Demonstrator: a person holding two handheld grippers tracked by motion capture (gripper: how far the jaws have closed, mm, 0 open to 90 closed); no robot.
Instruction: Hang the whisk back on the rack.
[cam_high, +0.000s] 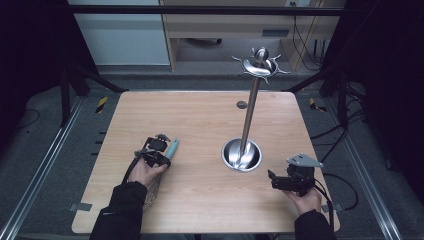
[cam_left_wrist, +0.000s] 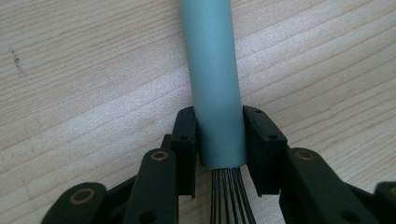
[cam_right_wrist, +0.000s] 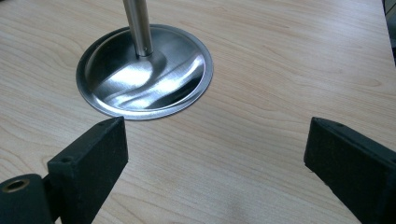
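A whisk with a pale teal handle (cam_high: 172, 148) lies on the wooden table (cam_high: 200, 120) at the left; its wire head (cam_high: 151, 192) sticks out under the person's left wrist. My left gripper (cam_high: 161, 150) is shut on that teal handle (cam_left_wrist: 215, 84), both pads pressing its sides just above where the dark wires (cam_left_wrist: 229, 196) leave it. A steel stand with a round dish base (cam_high: 242, 154), a tall pole (cam_high: 250, 110) and hooks at the top (cam_high: 260, 65) rises right of centre. My right gripper (cam_high: 272, 179) rests open near the front right, jaws wide apart, facing the dish base (cam_right_wrist: 144, 70).
A small dark round hole (cam_high: 242, 104) is set in the table behind the stand. Metal rails and cables run on the floor on both sides. A wooden cabinet (cam_high: 225, 25) stands beyond the far edge.
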